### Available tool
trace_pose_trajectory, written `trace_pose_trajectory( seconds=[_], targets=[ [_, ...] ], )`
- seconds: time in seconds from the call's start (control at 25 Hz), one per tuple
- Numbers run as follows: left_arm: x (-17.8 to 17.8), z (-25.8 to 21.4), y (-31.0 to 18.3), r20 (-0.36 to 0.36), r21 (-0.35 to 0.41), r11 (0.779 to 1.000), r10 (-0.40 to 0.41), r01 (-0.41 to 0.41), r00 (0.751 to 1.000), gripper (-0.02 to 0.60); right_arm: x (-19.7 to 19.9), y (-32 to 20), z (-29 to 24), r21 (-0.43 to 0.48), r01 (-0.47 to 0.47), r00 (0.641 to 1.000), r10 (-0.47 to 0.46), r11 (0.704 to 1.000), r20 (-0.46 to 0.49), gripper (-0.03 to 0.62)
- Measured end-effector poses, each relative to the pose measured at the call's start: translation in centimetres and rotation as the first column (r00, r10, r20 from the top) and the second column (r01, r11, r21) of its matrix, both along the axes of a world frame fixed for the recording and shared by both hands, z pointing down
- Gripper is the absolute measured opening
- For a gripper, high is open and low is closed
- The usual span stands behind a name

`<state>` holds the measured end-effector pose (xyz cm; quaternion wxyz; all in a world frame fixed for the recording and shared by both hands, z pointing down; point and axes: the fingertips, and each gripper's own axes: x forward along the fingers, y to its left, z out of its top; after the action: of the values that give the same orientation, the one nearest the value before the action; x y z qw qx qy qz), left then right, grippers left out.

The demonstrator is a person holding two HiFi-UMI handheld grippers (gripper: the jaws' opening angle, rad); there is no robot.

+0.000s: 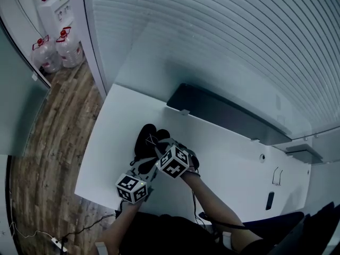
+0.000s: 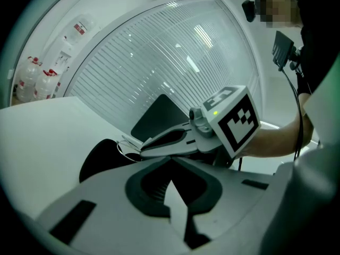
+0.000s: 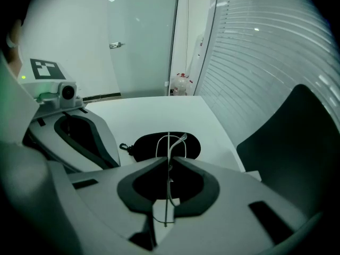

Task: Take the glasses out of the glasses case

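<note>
A black soft glasses case (image 1: 144,138) lies on the white table (image 1: 117,137). My right gripper (image 3: 169,161) is shut on thin wire-framed glasses (image 3: 175,141), which stand edge-on just above the case (image 3: 146,145). In the head view the right gripper (image 1: 158,146) reaches over the case's near end, with the glasses (image 1: 153,140) at its tips. My left gripper (image 2: 170,161) is shut, and nothing shows between its tips. The case (image 2: 101,161) lies just left of them, its near edge hidden by my jaw. In the head view the left gripper (image 1: 145,167) sits close behind the right one.
A long dark panel (image 1: 223,113) lies along the table's back edge under the slatted wall. A small black object (image 1: 270,201) rests at the table's right. Water bottles (image 1: 56,52) stand on the wooden floor to the left. The table's left edge (image 1: 93,142) is near the case.
</note>
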<state>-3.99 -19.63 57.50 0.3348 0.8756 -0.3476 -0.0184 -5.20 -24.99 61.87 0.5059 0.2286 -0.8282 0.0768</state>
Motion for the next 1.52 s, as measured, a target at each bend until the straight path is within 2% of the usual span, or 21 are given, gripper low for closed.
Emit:
trace_pose_trajectory(
  seconds=[0.68,1.52],
  targets=[
    [0.3,-2.1,2.8,0.090,0.067,0.995,0.066,-0.072,0.994,0.006,0.3,2.2,-2.9,0.100,-0.082,0.993,0.073,0.992,0.095,0.040],
    [1.3,-3.6,6.0,0.193,0.118,0.979,0.140,-0.164,0.971,0.006,1.8,5.1,-5.0,0.150,-0.237,0.948,0.195,0.960,0.251,0.040]
  ],
)
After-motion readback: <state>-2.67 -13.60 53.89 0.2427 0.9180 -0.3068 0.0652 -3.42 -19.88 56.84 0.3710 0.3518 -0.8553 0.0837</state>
